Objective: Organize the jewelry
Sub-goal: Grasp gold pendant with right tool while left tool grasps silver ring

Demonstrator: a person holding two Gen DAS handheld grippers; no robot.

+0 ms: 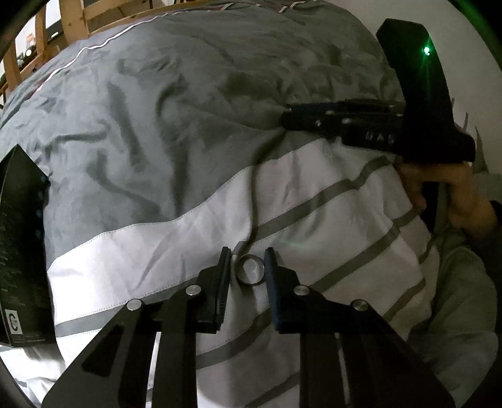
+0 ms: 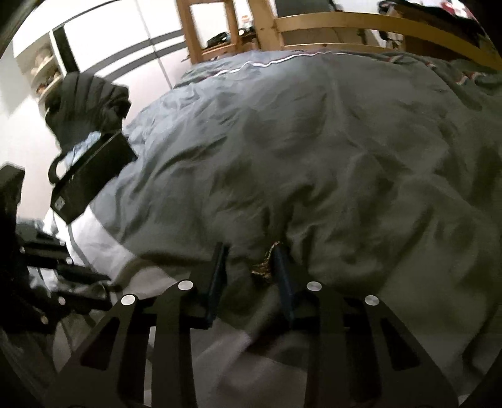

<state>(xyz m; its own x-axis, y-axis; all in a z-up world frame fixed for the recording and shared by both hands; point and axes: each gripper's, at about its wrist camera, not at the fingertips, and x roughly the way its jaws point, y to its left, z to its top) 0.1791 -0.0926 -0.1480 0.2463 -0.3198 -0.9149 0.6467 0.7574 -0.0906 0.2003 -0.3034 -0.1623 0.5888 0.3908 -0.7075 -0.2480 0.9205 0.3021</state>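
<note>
A silver ring rests on a white stripe of the duvet. My left gripper points down at it, and its pads sit against the ring's two sides. In the right wrist view a gold chain lies bunched on a grey fold of the duvet. My right gripper stands over the chain with its jaws apart. The chain lies along the inside of the right-hand finger and touches no other pad. The right gripper also shows from the side, with a hand on its handle.
A black box stands on the duvet's left; it shows as the black box below a dark bundle of cloth. A wooden bed frame runs behind. The left gripper lies low left.
</note>
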